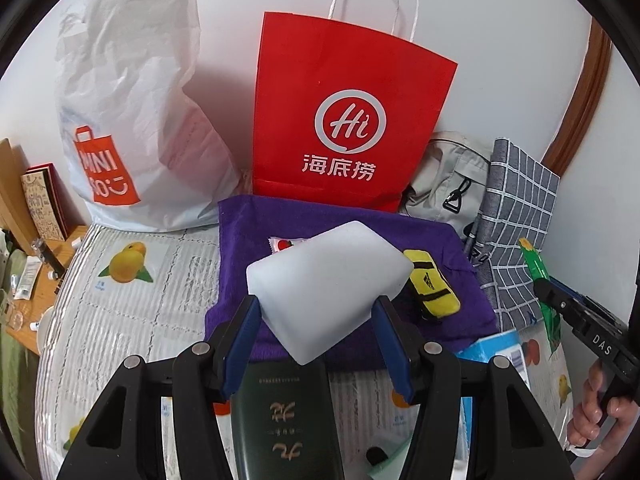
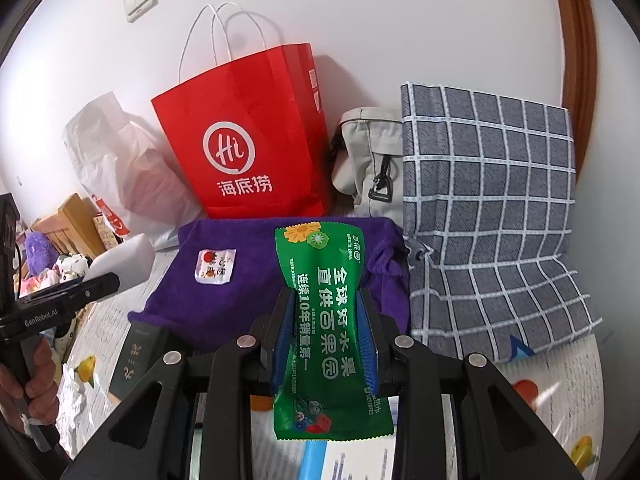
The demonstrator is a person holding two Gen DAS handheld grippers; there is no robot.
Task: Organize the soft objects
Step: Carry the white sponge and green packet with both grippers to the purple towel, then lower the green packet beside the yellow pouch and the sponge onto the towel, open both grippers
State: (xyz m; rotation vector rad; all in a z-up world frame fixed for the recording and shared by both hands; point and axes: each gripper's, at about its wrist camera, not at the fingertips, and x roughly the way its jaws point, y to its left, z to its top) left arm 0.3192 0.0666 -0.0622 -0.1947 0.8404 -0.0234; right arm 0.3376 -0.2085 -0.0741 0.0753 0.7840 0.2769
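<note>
Both carries are under way. The left gripper [image 1: 316,316] clamps a white foam block [image 1: 328,276] at frame centre, above the purple cloth [image 1: 248,232]; the right gripper [image 2: 326,336] pinches a green wipes packet [image 2: 332,320] — also centre. Next, I judge, each needs a drop spot — perhaps the red paper bag [image 1: 344,80] behind.
</note>
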